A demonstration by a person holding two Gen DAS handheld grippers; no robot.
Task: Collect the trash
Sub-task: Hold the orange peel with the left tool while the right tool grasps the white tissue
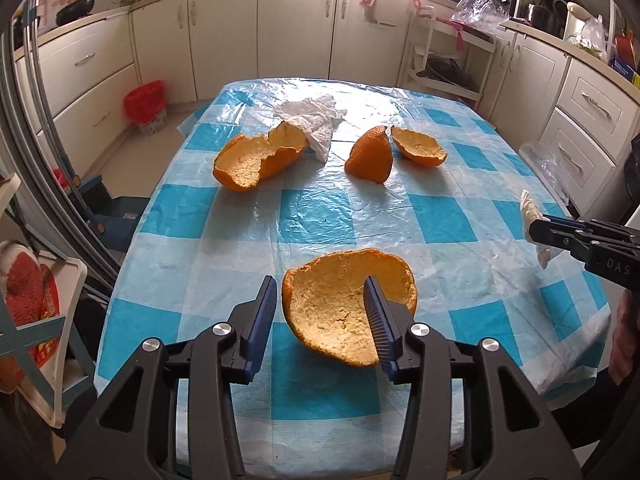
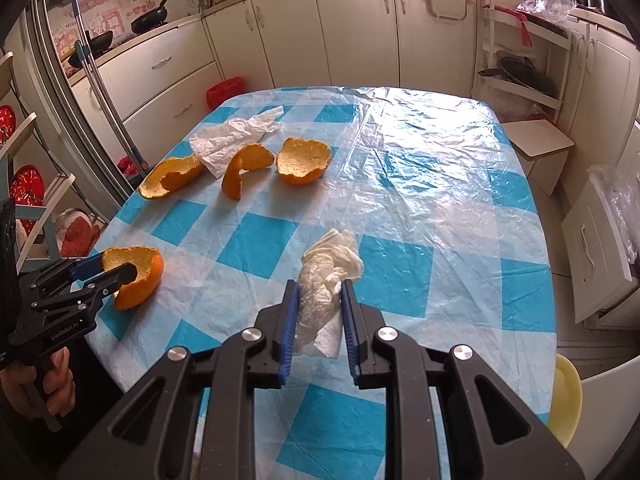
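A person at a kitchen table [image 1: 248, 236] covered in a blue-and-white checked cloth under clear plastic works a hand-held gripper in each hand. The left gripper [image 1: 322, 300] stands part-way open around a large bowl-shaped orange peel [image 1: 340, 312] near the table's front edge: one blue pad sits inside the peel's pale hollow, the other stands clear of its outer rim, so the pads do not pinch it. Whether the peel rests on the cloth or hangs on the inner pad cannot be told.

The right gripper [image 2: 320, 300] is closed down on a crumpled white tissue [image 2: 328, 276], its two blue pads pressing the wad from either side, above the cloth.

Farther along the table lie three more peel pieces: a long curled strip [image 1: 256, 160] on the left, a domed piece [image 1: 370, 156] in the middle and a shallow cup [image 1: 420, 146] just beside it. A second, flatter tissue [image 1: 316, 120] lies against the long strip. A red-lined bin [image 1: 146, 106] stands on the floor by the white cabinets [image 1: 296, 28], well apart from the table.
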